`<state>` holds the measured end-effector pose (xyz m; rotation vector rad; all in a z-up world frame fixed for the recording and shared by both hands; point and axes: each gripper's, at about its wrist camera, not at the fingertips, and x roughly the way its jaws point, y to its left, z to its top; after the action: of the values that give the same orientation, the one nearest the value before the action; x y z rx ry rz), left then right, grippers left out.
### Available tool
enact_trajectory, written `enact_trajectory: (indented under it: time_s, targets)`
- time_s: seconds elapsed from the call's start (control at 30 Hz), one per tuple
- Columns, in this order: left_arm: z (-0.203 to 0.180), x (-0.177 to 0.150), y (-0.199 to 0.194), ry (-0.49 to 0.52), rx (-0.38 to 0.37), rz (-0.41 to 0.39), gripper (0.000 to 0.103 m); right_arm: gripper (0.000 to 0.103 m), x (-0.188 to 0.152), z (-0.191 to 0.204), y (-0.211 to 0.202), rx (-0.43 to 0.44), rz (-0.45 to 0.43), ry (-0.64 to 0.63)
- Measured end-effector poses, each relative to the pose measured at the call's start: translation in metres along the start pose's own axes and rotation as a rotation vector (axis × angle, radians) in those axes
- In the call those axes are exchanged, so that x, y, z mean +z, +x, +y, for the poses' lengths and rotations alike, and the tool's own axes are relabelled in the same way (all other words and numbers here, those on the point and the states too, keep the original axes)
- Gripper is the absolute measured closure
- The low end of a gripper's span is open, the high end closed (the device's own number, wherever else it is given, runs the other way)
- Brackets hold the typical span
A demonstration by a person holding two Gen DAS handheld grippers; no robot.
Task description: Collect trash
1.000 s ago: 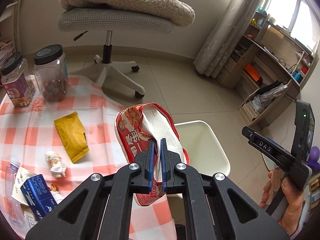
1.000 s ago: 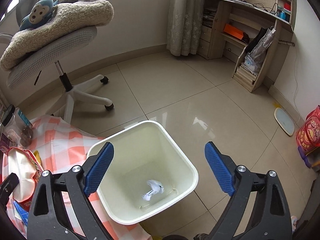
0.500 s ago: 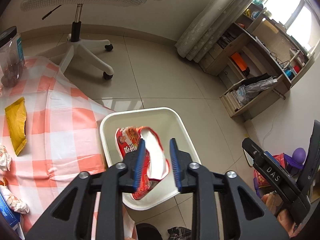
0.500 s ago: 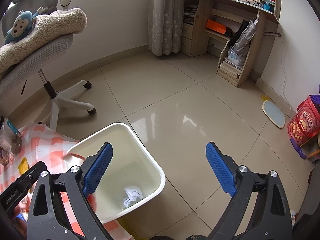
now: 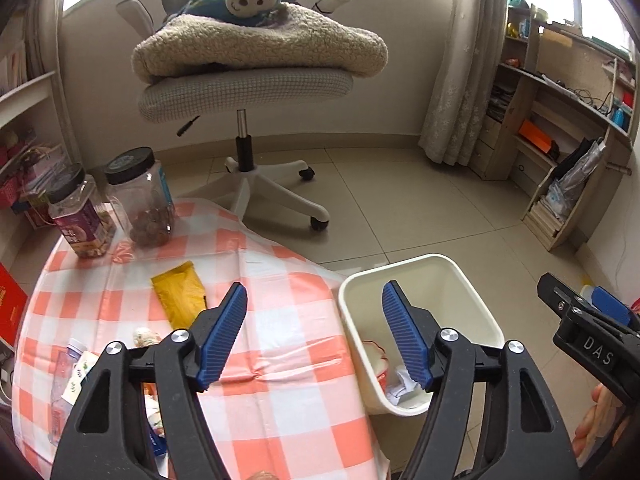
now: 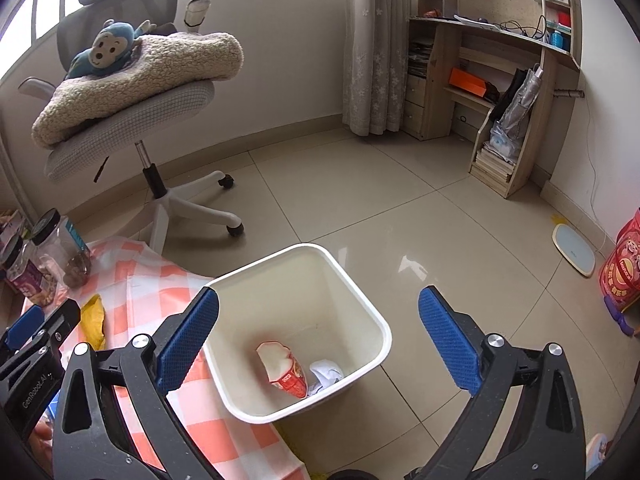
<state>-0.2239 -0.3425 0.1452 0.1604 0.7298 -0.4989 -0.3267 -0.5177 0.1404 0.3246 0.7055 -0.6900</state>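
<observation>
- Jars (image 5: 116, 200), two with black lids, stand at the far left of the bench (image 5: 288, 412), which wears an orange-and-white checked cloth; the left wrist view shows their contents, the right only their edge.
- A yellow packet (image 5: 180, 300) lies flat on the cloth, near the jars; in the left wrist view it shows nearly whole, in the right as a sliver.
- Only the left wrist view shows a clear plastic bottle (image 5: 68, 380) and small wrappers at the bench's near left edge.
- The left tool (image 5: 314, 332) hangs over the cloth and the bin's rim, its jaws opening with nothing between them.
- The white bin (image 6: 356, 300) stands on the floor, touching the cloth's edge.
- The right wrist view looks straight into the bin: a red-and-white snack bag (image 6: 284, 372) lies at the bottom, touching a crumpled white paper (image 6: 326, 374). The left view catches only scraps of both.
- The right tool (image 6: 318, 340) hovers above the bin, jaws opening wide and empty.
</observation>
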Motion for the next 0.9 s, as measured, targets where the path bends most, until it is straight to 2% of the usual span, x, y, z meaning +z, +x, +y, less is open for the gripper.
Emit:
enact_trajectory:
  time_s: [0.07, 0.27, 0.5, 0.9]
  targets:
    - [0.013, -0.005, -0.010, -0.004, 0.050, -0.016, 0.023, 0.007, -0.006, 0.013, -0.006, 0.031, -0.005, -0.018]
    - [0.050, -0.018, -0.028, -0.030, 0.143, -0.012, 0.021, 0.007, -0.019, 0.050, -0.019, 0.088, -0.022, -0.099]
    - [0.082, -0.034, -0.042, -0.061, 0.196, -0.016, 0.020, 0.007, -0.031, 0.088, -0.025, 0.133, -0.011, -0.170]
    - [0.140, -0.047, -0.046, -0.116, 0.263, 0.042, 0.020, 0.007, -0.049, 0.149, -0.028, 0.190, 0.016, -0.284]
